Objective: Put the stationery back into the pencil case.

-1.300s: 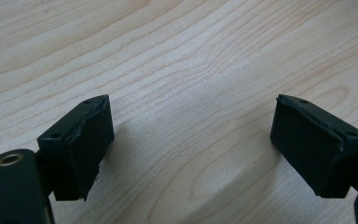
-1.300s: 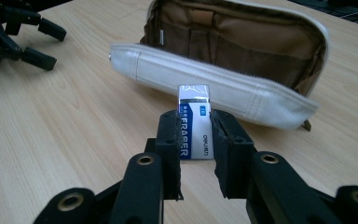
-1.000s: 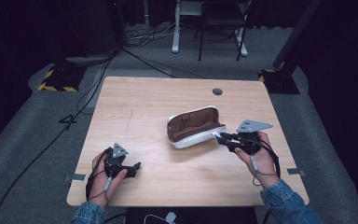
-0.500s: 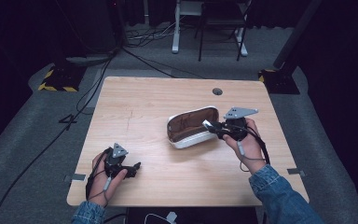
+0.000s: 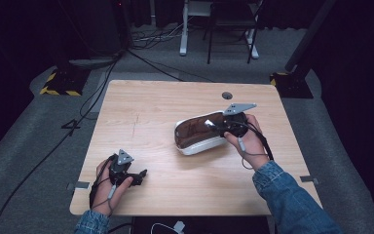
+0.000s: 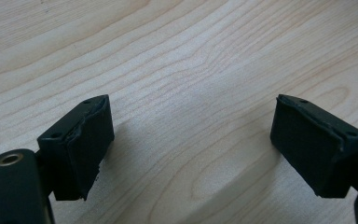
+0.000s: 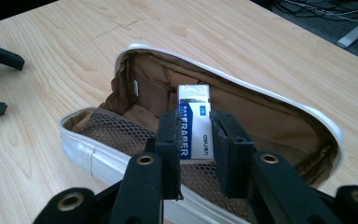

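So I've got the big light-wood table [image 5: 151, 112] in front of me, dark room around it — grey carpet, cables on the floor, a hazard-striped stand base [image 5: 58, 84] off the far left corner. Sitting right of the table's middle is the white zip pencil case with tan lining [image 7: 279, 109], lying open with its mesh pocket showing. My right tongs [image 7: 193, 140] are clamped on a small white eraser with a blue label [image 7: 194, 122] and holding it over the open mouth of the case. My left tongs [image 6: 191, 140] are spread wide with nothing between them, parked low over bare wood near my edge of the table.

What could go wrong, I reckon: the case is soft and nothing's pinning it down — if I bump the rim it'll probably slide. Also the eraser could catch the mesh and end up outside the case.
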A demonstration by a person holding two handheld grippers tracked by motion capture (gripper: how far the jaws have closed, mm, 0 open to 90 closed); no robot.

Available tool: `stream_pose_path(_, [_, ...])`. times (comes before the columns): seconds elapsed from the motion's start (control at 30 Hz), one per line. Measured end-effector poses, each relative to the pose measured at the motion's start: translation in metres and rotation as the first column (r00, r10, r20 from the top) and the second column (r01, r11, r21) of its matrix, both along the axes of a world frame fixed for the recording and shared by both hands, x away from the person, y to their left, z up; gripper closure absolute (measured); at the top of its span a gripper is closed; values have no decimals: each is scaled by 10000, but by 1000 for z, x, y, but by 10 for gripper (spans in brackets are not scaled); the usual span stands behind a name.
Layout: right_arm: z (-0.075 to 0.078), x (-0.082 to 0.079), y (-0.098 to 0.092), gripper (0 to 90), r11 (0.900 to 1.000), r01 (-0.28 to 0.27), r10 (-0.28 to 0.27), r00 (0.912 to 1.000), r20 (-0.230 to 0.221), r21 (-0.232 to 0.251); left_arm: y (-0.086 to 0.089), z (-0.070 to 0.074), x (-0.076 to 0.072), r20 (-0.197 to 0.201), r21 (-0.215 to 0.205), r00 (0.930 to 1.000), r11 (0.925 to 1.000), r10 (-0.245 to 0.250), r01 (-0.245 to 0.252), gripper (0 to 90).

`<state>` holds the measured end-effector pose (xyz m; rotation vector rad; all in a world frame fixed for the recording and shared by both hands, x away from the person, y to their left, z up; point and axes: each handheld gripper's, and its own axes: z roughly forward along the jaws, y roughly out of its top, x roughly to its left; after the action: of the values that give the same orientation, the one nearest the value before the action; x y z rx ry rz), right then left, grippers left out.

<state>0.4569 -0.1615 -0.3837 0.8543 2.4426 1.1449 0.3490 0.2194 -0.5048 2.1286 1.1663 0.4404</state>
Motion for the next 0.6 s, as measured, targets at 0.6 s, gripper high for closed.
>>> stream_pose_path(0.6, [-25,21,24,737,9988,-103,75,9982,-587,-469,0,0,0,-11,6,10000,10000,-23,23,137])
